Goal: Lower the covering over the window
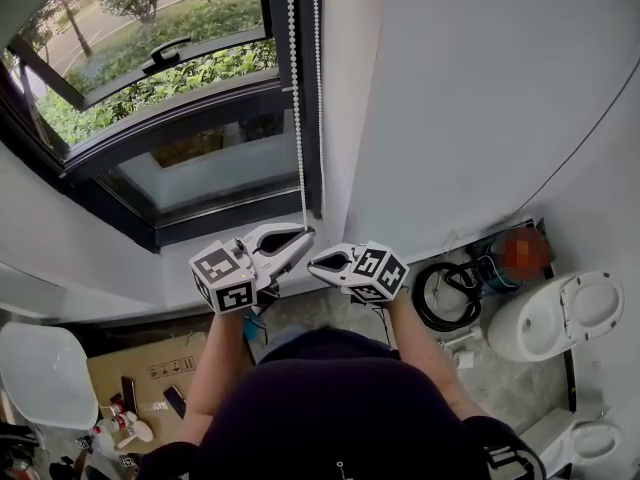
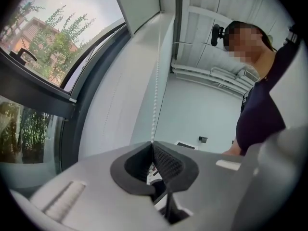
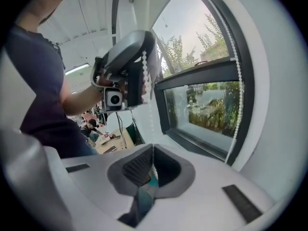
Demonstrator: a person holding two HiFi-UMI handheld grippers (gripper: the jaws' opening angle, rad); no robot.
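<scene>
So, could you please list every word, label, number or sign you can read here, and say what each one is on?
No text is legible in any view.
Cardboard box: printed symbols, too small to read.
Left gripper and right gripper: their cubes carry square black-and-white markers, no letters or digits.

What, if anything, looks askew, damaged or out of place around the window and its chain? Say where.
Nothing stands out. The chain hangs straight beside the window frame. The sash is tilted open, which looks intended, and nothing looks cracked or bent.
</scene>
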